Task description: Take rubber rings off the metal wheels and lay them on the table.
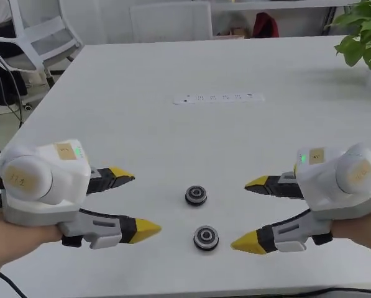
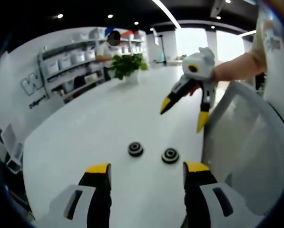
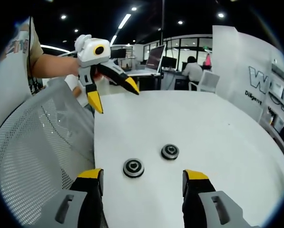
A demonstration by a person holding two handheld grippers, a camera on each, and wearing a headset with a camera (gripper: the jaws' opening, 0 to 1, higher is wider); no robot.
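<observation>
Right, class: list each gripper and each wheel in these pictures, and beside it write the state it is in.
left gripper: open, holding nothing.
right gripper: open, holding nothing.
far wheel: flat on the table, dark ring on, not gripped.
near wheel: flat on the table, dark ring on, not gripped.

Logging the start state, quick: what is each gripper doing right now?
Left gripper: open, holding nothing.
Right gripper: open, holding nothing.
</observation>
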